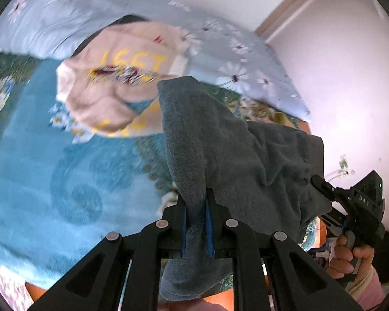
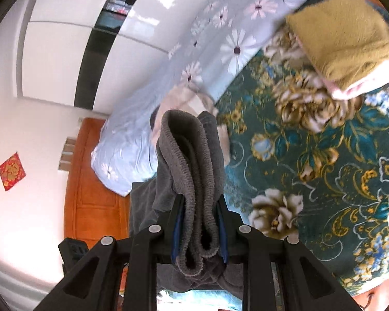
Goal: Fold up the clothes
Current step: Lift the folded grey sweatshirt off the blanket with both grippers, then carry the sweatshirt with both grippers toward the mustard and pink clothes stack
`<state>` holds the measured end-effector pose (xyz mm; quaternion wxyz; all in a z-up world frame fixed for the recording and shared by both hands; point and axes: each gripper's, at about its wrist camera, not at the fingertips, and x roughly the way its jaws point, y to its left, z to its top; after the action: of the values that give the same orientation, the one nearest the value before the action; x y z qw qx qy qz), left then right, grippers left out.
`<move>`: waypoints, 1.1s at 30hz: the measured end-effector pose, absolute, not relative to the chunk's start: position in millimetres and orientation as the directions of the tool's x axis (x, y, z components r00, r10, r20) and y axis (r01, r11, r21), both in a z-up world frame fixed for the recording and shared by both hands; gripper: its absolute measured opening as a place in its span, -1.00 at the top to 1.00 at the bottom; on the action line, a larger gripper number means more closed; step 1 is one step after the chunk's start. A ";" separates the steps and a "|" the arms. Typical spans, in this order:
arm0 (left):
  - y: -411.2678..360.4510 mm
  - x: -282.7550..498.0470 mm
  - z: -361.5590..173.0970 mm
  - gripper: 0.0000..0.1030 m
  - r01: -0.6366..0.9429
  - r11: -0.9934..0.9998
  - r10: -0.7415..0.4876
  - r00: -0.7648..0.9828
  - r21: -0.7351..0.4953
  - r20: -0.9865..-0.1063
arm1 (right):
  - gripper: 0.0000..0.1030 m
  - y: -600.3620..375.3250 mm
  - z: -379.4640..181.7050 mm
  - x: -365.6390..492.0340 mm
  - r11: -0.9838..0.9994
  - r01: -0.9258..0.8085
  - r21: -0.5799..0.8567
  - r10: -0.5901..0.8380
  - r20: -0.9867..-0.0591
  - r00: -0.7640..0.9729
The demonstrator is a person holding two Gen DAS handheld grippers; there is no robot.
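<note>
Garment (image 1: 220,140) between both tools, above bedspread (image 2: 311,155)

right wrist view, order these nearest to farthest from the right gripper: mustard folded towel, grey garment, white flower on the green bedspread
1. grey garment: clamped in the right gripper itself.
2. white flower: on the green bedspread, just right of the gripper.
3. mustard folded towel: far up at the upper right, lying on the bedspread.

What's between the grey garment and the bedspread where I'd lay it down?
Nothing visible directly below. The grey garment hangs clamped in both tongs, left and right. A cream shirt lies farther off on the bedspread, and a folded yellow towel sits off to one side.
</note>
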<state>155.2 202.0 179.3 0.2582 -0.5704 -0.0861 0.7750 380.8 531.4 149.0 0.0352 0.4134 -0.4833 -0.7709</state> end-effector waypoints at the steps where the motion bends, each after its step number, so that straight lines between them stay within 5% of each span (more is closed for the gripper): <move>1: 203.3 154.6 180.8 0.76 -0.315 -0.844 0.509 -0.214 -0.434 -0.834 | 0.51 531.4 157.1 383.0 -0.536 -0.347 0.770 -0.440 -0.605 -0.663; 19: 256.1 168.8 190.4 0.76 -0.458 -0.706 0.647 -0.107 -0.540 -0.755 | 0.51 562.3 211.3 458.4 -0.560 -0.448 0.696 -0.235 -0.653 -0.720; 33: 391.9 175.6 187.0 0.76 -0.436 -0.773 0.573 -0.171 -0.460 -0.802 | 0.51 710.5 183.2 431.0 -0.548 -0.382 0.744 -0.331 -0.612 -0.718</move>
<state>175.6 391.9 187.0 0.3309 -0.5525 -0.0618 0.7625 431.0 710.5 183.2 -0.0162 0.3750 -0.4751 -0.7959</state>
